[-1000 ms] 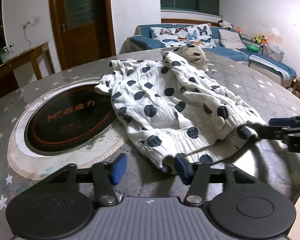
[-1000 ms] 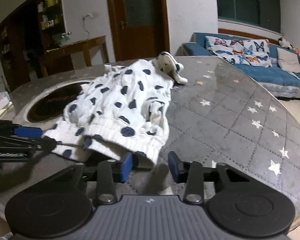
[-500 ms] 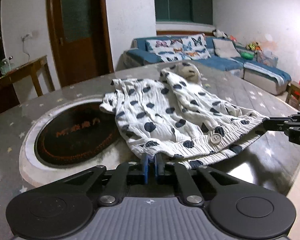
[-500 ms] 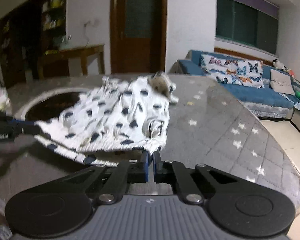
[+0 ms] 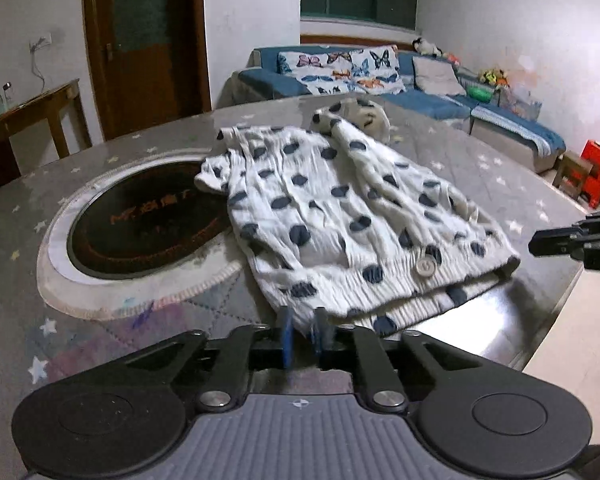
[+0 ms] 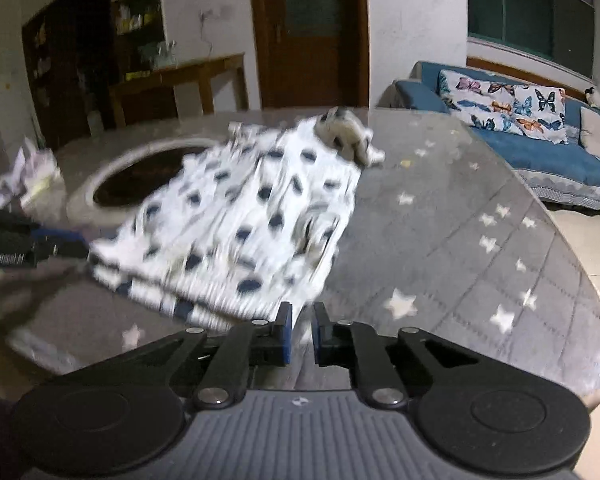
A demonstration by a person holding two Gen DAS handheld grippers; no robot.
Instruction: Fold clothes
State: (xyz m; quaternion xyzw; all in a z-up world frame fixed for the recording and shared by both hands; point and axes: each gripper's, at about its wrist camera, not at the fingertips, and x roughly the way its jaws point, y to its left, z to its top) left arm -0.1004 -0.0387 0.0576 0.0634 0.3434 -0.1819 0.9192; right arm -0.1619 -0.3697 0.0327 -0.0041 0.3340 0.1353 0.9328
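Observation:
A white garment with dark blue dots (image 5: 340,216) lies spread on the round table, its elastic waistband and a button nearest me. My left gripper (image 5: 302,332) is shut on the waistband's left corner, with cloth between the blue pads. The right gripper (image 6: 302,332) is shut on the opposite corner of the garment (image 6: 240,216), which looks blurred by motion. Each gripper shows in the other's view: the right gripper (image 5: 540,242) at the right edge, the left gripper (image 6: 60,246) at the left edge. The waistband hangs stretched between them, slightly off the table. A beige plush-like lump (image 5: 364,114) sits at the garment's far end.
A round black hotplate (image 5: 148,224) with a pale rim is set into the table, partly under the garment. The grey star-patterned table cover (image 6: 460,240) stretches to the right. Crumpled paper (image 6: 24,176) lies at the far left. A blue sofa (image 5: 420,92) stands beyond the table.
Both grippers went from open beside the waistband to shut on its two corners. The waistband has since risen off the table and pulled taut between them.

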